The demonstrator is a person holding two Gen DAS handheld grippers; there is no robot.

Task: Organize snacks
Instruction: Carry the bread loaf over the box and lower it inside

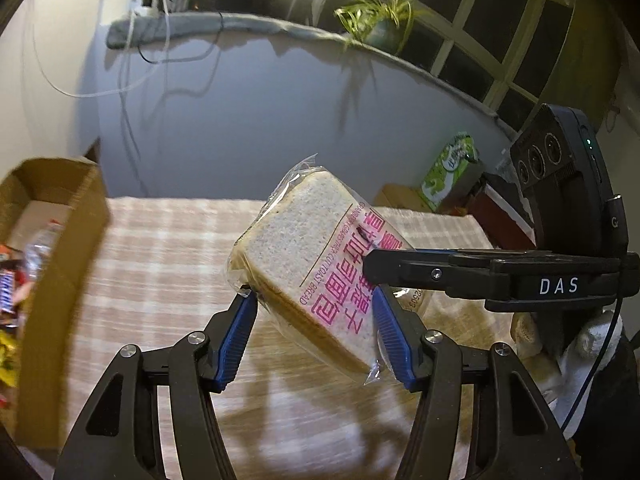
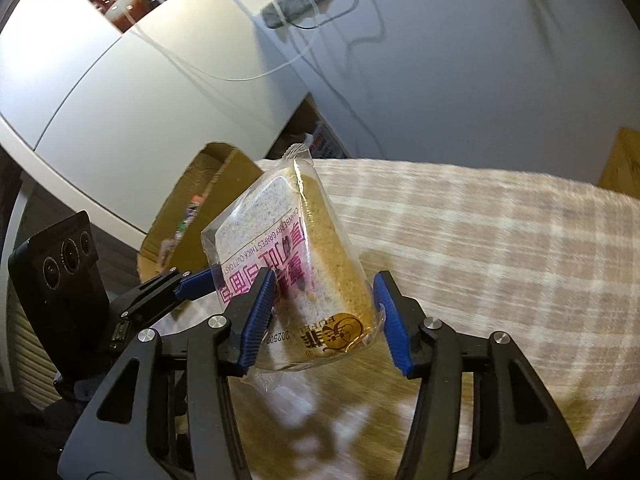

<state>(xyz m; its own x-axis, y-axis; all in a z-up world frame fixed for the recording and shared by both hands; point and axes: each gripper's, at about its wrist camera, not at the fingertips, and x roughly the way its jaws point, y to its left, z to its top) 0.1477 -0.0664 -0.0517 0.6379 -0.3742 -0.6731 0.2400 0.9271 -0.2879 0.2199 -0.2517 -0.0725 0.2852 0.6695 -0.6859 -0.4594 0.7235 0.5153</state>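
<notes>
A wrapped pack of sliced toast bread (image 1: 304, 240) with pink lettering hangs tilted in the air above the plaid tablecloth (image 1: 160, 264). My left gripper (image 1: 314, 296) is shut on its lower part, with the blue pads (image 1: 240, 324) against both sides. My right gripper (image 2: 324, 280) is shut on the same bread pack (image 2: 280, 232) from the other end, one pad pressed into the wrapper. The right gripper's finger (image 1: 404, 268) shows in the left wrist view, reaching in across the pack. An open cardboard box (image 1: 60, 240) at the left holds a Snickers bar (image 1: 6, 296) and other snacks.
The cardboard box (image 2: 208, 184) stands at the table's far left edge beside a white cabinet (image 2: 120, 100). A green carton (image 1: 448, 172) and a brown box sit at the back right. A potted plant (image 1: 380, 20) stands on the windowsill. A gloved hand (image 1: 592, 340) holds the right gripper.
</notes>
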